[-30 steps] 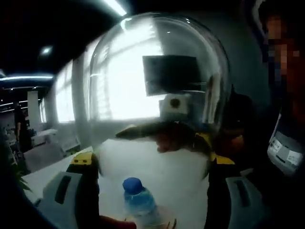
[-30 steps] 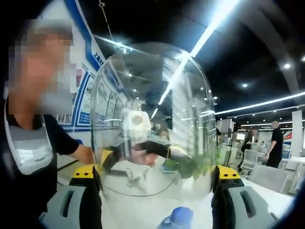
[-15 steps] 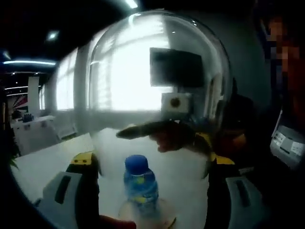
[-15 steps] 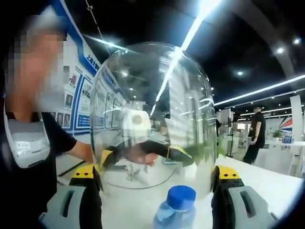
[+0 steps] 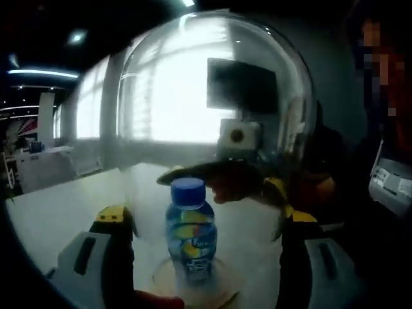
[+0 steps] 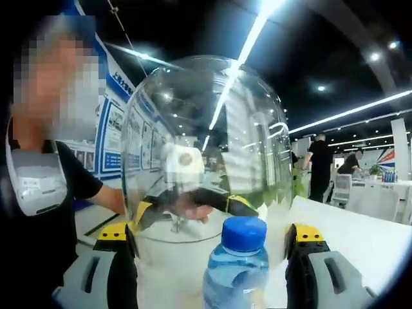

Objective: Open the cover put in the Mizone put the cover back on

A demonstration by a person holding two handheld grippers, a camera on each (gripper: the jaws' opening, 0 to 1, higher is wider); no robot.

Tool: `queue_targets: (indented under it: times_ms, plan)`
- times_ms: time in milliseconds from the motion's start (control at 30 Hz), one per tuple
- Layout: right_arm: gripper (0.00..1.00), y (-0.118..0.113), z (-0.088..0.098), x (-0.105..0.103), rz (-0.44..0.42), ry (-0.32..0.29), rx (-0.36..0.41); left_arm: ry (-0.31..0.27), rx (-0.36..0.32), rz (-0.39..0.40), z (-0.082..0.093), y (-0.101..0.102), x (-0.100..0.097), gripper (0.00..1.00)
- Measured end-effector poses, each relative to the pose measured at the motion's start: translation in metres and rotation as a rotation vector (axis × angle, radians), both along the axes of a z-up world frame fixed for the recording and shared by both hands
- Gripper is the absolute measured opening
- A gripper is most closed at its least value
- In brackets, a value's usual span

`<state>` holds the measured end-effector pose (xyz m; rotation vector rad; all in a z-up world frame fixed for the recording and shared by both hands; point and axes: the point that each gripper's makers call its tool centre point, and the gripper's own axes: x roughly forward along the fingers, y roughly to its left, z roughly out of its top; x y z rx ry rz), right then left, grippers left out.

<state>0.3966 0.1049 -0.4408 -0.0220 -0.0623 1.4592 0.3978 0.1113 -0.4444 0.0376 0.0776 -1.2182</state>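
Note:
A clear glass dome cover [image 5: 212, 103] hangs in the air, mouth down, clamped from opposite sides by both grippers. My left gripper [image 5: 206, 222] is shut on its lower wall, and so is my right gripper [image 6: 209, 235]. Below it a Mizone bottle [image 5: 190, 235] with a blue cap stands upright on a round base [image 5: 222, 291]. In the right gripper view the bottle [image 6: 237, 270] rises close between my jaws, its cap level with the dome cover's [image 6: 206, 141] rim. The opposite gripper and the hand holding it show through the glass.
The white table [image 5: 58, 206] spreads to the left, and its surface [image 6: 360, 238] runs off to the right. A person in a dark shirt with a badge [image 6: 38, 187] stands close behind the dome. Other people and desks [image 6: 360, 187] are far off.
Both grippers have come down with the dome. The bottle has risen in both views, from just its cap at the bottom edge to most of its body, and the round base now shows.

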Motion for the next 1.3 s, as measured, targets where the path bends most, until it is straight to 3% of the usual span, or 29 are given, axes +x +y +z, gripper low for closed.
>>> queue_targets:
  times_ms: [700,967,1300]
  plan:
    - [0.90,0.002,-0.047,0.007,0.004,0.044,-0.035,0.056,0.019,-0.003,-0.045,0.001,0.008,0.82]
    - [0.90,0.002,-0.056,0.011,0.001,0.059,-0.050,0.074,-0.005,-0.005,-0.057,0.003,0.015,0.82]
    - [0.90,0.004,-0.069,0.017,-0.003,0.048,-0.073,0.084,0.041,-0.002,-0.072,0.004,0.019,0.82]
